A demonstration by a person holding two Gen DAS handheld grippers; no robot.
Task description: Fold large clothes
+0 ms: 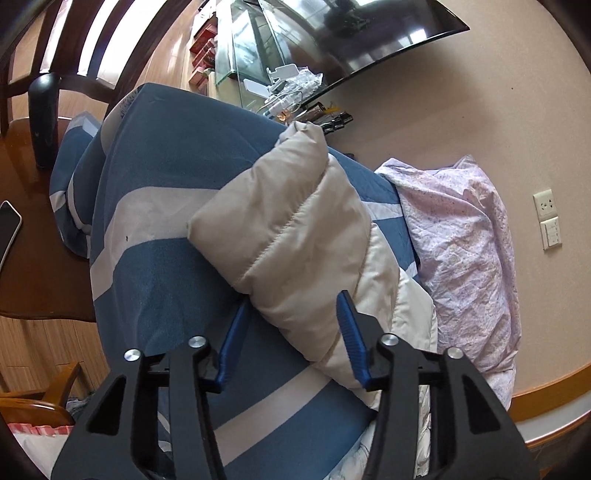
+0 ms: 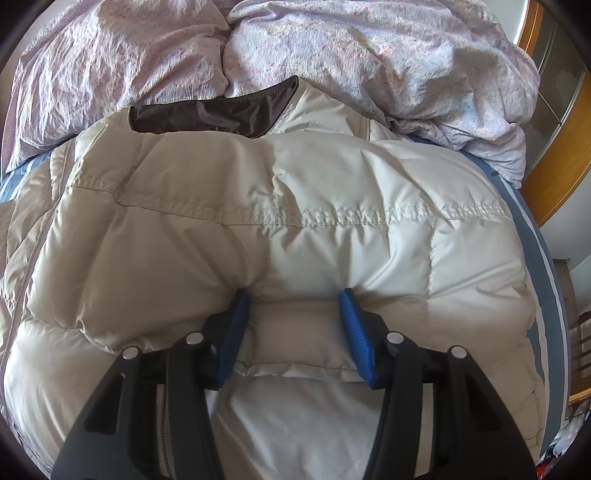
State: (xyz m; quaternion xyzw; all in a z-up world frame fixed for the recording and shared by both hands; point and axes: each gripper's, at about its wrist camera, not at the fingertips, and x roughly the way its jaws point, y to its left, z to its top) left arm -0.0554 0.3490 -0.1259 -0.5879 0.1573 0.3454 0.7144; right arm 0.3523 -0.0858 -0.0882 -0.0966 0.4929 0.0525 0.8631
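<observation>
A cream puffer jacket — quilted, glossy, stitched into fat channels, with a dark brown lining at the collar — lies on a bed; one padded sleeve reaches across the blue-and-white striped bedsheet. The left gripper has its blue ribbed fingers on either side of that sleeve, the left one against the padding, the right one lying on top of it; whether they pinch it I cannot tell. The right gripper is clamped on a puffy fold at the jacket's edge, the fabric dimpling at both pads. A crumpled lilac floral quilt is heaped beside the jacket; past the bed stand a beige wall with a socket and switch, a dark television, a glass shelf of clutter — and a wooden floor.
</observation>
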